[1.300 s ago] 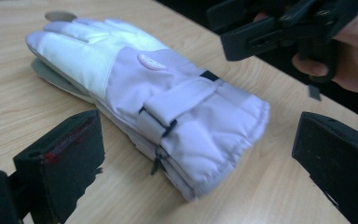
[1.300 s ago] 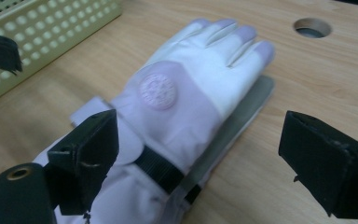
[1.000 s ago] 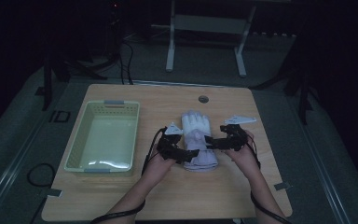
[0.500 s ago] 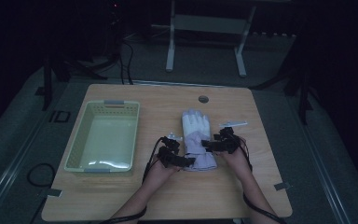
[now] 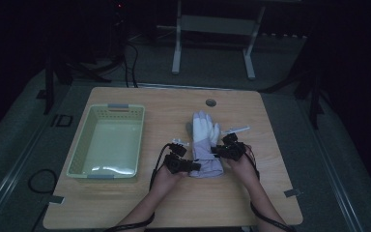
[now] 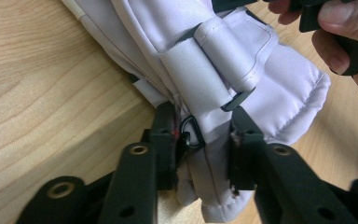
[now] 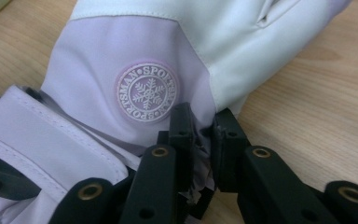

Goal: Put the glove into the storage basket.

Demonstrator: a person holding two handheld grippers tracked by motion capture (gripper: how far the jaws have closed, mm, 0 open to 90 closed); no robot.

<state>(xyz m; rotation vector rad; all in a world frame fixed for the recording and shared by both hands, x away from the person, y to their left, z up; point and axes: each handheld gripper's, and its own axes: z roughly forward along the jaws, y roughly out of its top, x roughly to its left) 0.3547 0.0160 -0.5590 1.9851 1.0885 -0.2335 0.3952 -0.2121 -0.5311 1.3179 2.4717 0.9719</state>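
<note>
On the wooden table (image 5: 251, 193), seen from the high view, a pale ski glove (image 5: 204, 142) lies flat with its fingers pointing away from me and its cuff toward me; my left gripper (image 5: 193, 166) meets the cuff from the left, and my right gripper (image 5: 218, 151) meets it from the right, so the glove sits between my two hands. A light green basket (image 5: 110, 141) stands well apart to the left of the glove, and a small white strip (image 5: 235, 129) lies just beside the glove's fingers on the right. Along the left gripper view, my left gripper (image 6: 204, 140) has just been closing and now has its jaws clamped on the edge of the glove (image 6: 261, 79), with gathered lilac cloth and a small dark ring (image 6: 190, 130) pinched between them; a strap (image 6: 200, 77) crosses the cuff just above, and my other hand (image 6: 349, 32) shows at the upper right. Along the right gripper view, my right gripper (image 7: 200, 122) has likewise just been closing and is clamped on a fold of the glove (image 7: 98, 70), just below a round snowflake badge (image 7: 148, 92); bare table (image 7: 317, 107) lies to the right.
</note>
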